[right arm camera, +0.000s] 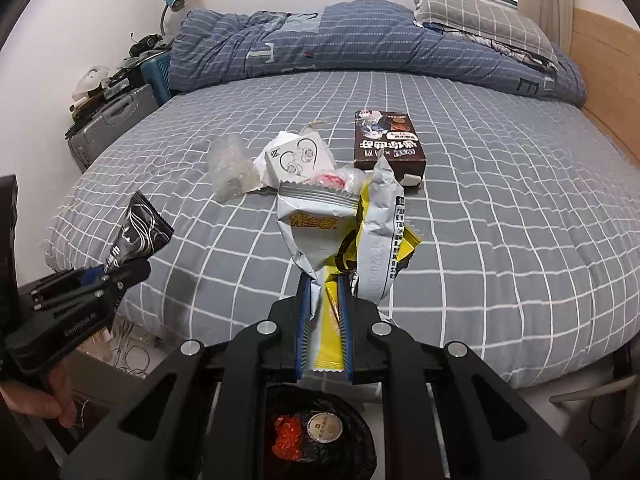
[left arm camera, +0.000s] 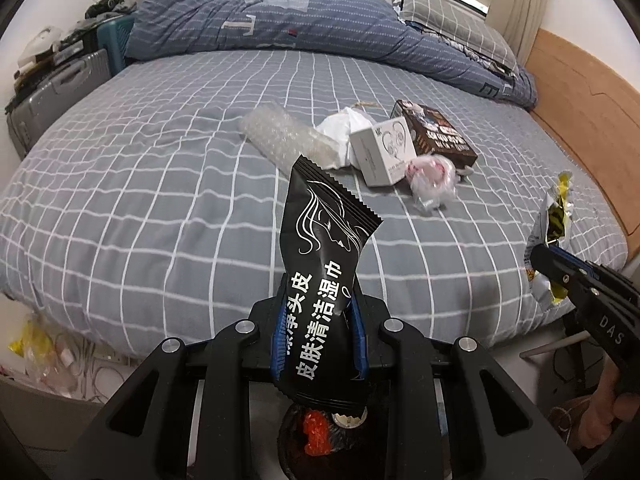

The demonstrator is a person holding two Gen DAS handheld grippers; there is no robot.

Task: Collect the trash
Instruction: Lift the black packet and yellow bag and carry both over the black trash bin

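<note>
My left gripper (left arm camera: 318, 312) is shut on a black wet-wipe packet (left arm camera: 324, 240) that stands up between its blue pads. My right gripper (right arm camera: 324, 292) is shut on a torn white and yellow snack wrapper (right arm camera: 320, 224). Both hang over the near edge of the bed, above a bin with a black liner (right arm camera: 344, 404) holding a red scrap and a round lid. Further up the grey checked bed (left arm camera: 140, 184) lie bubble wrap (left arm camera: 288, 138), a white earphone box (left arm camera: 380, 150), a dark carton (left arm camera: 436, 132), white paper (left arm camera: 340, 128) and a clear plastic wrap (left arm camera: 432, 180).
A rolled blue duvet (left arm camera: 280, 20) and a pillow (left arm camera: 452, 12) lie at the far end of the bed. A wooden headboard (left arm camera: 580, 120) runs along the right. A grey suitcase (left arm camera: 52, 92) stands at the left, with cables and bags (left arm camera: 60, 352) on the floor.
</note>
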